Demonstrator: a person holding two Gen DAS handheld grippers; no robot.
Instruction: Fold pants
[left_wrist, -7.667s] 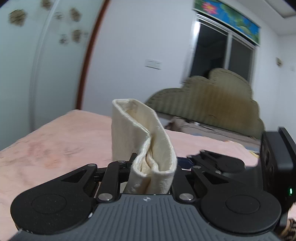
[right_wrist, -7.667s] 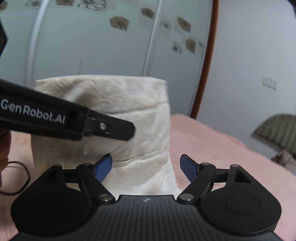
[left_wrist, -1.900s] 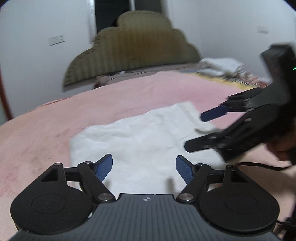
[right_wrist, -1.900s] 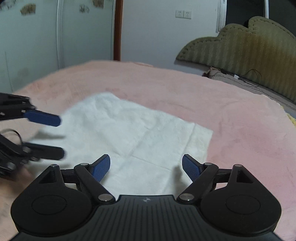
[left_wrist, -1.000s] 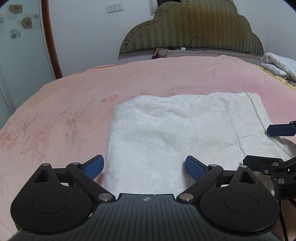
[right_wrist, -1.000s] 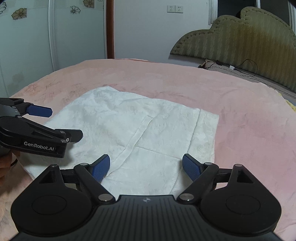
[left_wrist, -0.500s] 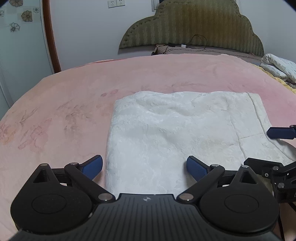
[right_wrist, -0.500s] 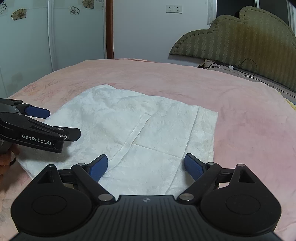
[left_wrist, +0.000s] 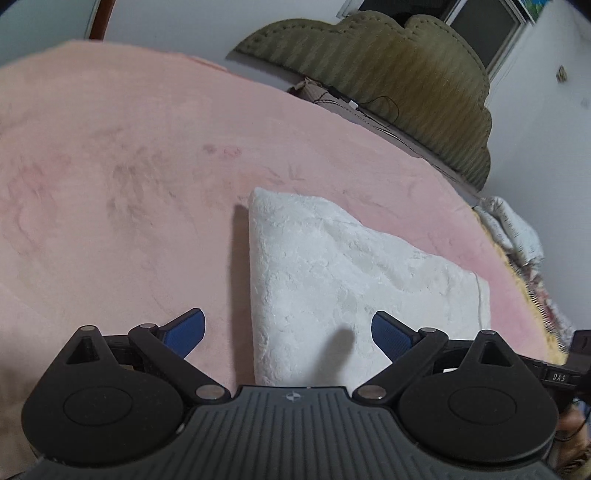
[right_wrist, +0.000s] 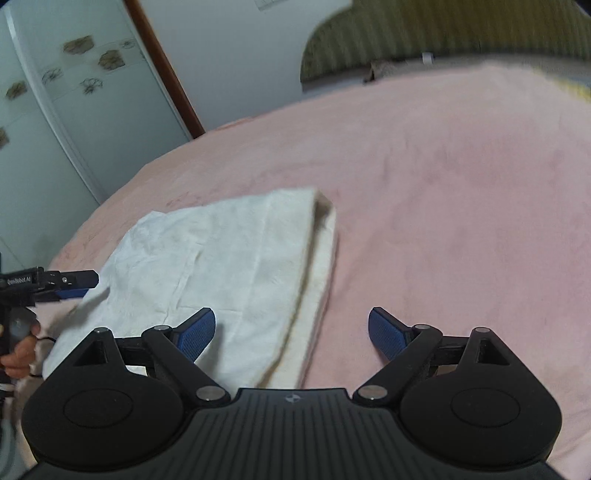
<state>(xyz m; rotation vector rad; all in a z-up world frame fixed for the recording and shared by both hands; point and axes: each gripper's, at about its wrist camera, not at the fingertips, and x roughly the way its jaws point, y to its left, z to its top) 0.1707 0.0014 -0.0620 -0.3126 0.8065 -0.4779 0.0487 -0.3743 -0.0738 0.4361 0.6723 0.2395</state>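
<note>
your white folded pants (left_wrist: 351, 277) lie flat on the pink bedspread (left_wrist: 129, 166), running from 6 toward 2 o'clock in the left view. your left gripper (left_wrist: 288, 332) is released, straddling the left edge. your right gripper (right_wrist: 291, 330) has just been opening, nothing between its pads, straddling the right edge at 6, likely so both can pinch for the next fold.

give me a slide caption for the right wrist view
Right tool open above the edge of the folded white pants on a pink blanket, left tool at the far side.
</note>
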